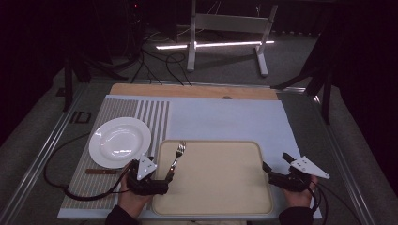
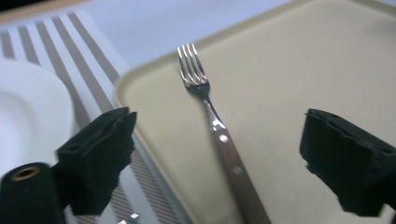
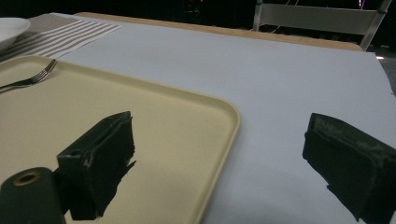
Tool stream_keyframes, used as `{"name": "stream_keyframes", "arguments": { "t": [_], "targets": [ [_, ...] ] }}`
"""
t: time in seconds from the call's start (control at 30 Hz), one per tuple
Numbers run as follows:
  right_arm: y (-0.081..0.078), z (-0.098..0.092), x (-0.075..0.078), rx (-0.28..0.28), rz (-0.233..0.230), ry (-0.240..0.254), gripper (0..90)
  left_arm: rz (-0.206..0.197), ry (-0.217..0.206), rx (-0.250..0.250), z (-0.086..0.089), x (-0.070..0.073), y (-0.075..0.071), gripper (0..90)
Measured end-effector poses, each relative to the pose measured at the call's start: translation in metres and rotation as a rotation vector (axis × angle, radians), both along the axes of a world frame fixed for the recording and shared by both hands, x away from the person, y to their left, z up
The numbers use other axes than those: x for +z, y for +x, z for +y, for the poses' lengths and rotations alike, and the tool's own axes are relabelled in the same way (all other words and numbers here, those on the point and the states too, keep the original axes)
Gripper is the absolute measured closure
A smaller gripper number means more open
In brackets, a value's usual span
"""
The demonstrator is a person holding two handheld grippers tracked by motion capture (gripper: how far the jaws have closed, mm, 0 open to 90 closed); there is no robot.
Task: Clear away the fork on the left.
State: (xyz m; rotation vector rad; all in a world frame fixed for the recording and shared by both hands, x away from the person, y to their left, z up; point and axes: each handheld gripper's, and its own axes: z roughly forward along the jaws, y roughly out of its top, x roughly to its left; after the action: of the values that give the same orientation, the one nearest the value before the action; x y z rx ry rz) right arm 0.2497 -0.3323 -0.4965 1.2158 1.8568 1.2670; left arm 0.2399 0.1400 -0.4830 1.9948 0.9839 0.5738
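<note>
Left tongs [image 1: 162,180] sit at the near-left corner of the beige tray [image 1: 220,197], jaws wide, nothing gripped. In the left gripper view the fork [image 2: 215,125] lies flat on the tray [image 2: 303,70] between the two jaws, apart from both, handle toward the tongs [image 2: 224,163], tines pointing away. The left jaw hangs over the tray's left rim and the striped placemat [image 2: 93,74]; the right jaw is over bare tray. From the high view the fork [image 1: 176,157] runs from just ahead of the left tongs toward the tray's far-left corner. White plate [image 1: 120,141] is ahead and to the left of the left tongs, on the striped placemat [image 1: 110,115], empty. A knife with a brown handle [image 1: 101,171] lies just left of the left tongs, near the plate's near rim. Right tongs [image 1: 278,169] are at the tray's right edge, jaws wide, nothing held. In the right gripper view one jaw is over the tray [image 3: 140,112], the other over the pale blue cloth [image 3: 280,84] on the worktop, with the tray rim between them. Fork [image 3: 30,79] is well off to the left of the right tongs [image 3: 219,163], on the far side of the tray. Both hands grip the tongs from the near worktop edge.
</note>
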Motion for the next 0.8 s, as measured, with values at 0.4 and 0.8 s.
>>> {"name": "stream_keyframes", "arguments": {
  "t": [0.4,0.8],
  "targets": [
    [0.002,-0.003,-0.002,-0.007,-0.001,-0.005,8.7,-0.107,-0.090,0.061,0.063,0.011,0.000,0.0],
    [0.005,-0.007,-0.002,0.001,-0.014,-0.009,8.7,-0.196,-0.124,0.152,0.115,0.004,-0.012,0.0]
  ]
}}
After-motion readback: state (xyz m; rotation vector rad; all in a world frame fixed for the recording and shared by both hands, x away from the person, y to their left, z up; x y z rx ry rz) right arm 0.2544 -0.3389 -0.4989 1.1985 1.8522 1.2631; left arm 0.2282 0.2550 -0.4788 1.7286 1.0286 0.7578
